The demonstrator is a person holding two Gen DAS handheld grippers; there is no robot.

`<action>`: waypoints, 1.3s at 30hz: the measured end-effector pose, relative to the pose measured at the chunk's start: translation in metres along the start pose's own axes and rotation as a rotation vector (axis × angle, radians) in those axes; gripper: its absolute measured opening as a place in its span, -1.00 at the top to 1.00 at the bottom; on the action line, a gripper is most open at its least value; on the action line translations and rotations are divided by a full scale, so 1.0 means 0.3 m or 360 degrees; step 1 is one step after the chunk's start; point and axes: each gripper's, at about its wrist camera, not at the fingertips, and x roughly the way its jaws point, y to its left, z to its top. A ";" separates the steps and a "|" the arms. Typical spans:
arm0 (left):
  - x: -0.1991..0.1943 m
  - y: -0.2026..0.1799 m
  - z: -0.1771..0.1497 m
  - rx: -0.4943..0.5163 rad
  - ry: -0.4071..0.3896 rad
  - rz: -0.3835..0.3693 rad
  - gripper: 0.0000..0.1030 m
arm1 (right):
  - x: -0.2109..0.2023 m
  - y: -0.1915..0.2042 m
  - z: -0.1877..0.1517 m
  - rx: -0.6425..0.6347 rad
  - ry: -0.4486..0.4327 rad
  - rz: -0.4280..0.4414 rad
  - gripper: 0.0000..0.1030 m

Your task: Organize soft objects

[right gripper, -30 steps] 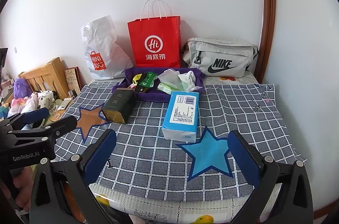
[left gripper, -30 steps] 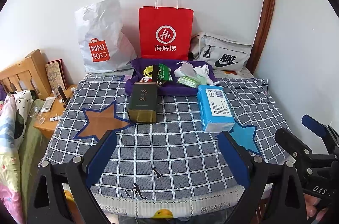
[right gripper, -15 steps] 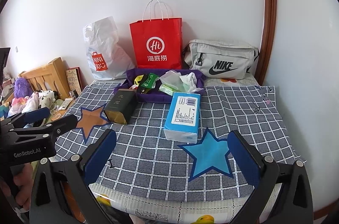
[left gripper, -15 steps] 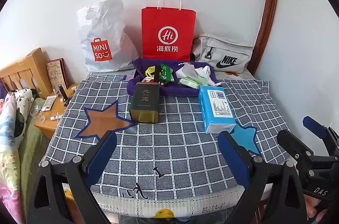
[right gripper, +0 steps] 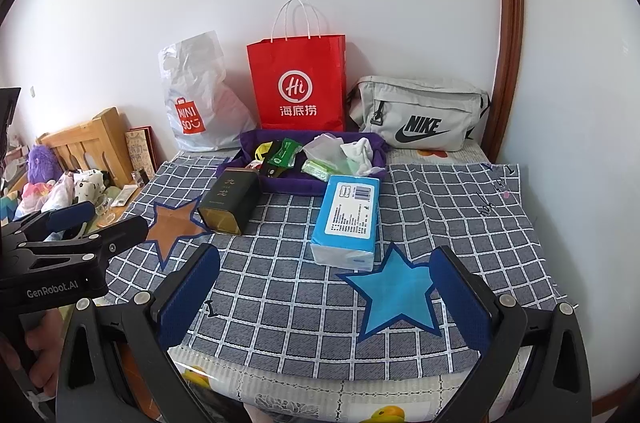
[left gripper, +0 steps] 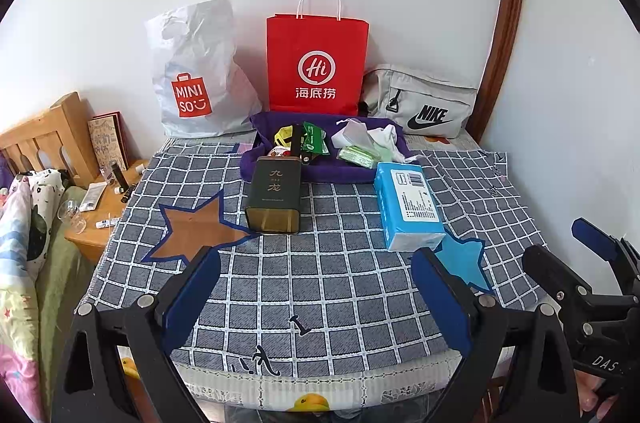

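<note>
The blue tissue pack (right gripper: 347, 221) lies flat on the checked cloth (right gripper: 440, 207), label side up, its near end just beside the upper point of the blue star patch (right gripper: 396, 299). From the right gripper (right gripper: 324, 299) the pack sits at about 12 o'clock, ahead of the fingertips and clear of them; from the left gripper (left gripper: 316, 297) it sits at about 1 o'clock, also clear of them. Both grippers stand with jaws wide apart and nothing between the blue pads. Each gripper appears in the other's view: the right one at 4 o'clock in the left wrist view, the left one at 9 o'clock in the right wrist view, with part of a hand (right gripper: 36, 355) on its handle. At 11 o'clock from the pack, well apart from it, a dark tea tin (right gripper: 230, 201) lies on its side, its open end beside the brown star patch (right gripper: 176, 223). Behind both, a purple fabric tray (right gripper: 280, 185) holds green packets (right gripper: 285, 153), a white sock (right gripper: 362, 151) and crumpled clear plastic; the pack's far end is touching or nearly touching its front wall. Against the wall at 12 o'clock stand a white Miniso bag (right gripper: 200, 99), a red paper bag (right gripper: 298, 85) and a grey Nike pouch (right gripper: 418, 113). At 9 o'clock a wooden side table (left gripper: 100, 219) carries small items.
</note>
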 end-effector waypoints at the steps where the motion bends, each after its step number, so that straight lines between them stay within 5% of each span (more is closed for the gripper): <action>1: 0.000 -0.001 0.000 -0.0001 0.0000 0.0001 -0.88 | -0.001 0.000 0.001 -0.0001 -0.0001 0.0000 -1.00; 39: -0.005 -0.002 0.000 -0.0001 -0.0004 0.0004 -0.88 | -0.005 -0.001 0.018 -0.0010 -0.0011 0.0007 -1.00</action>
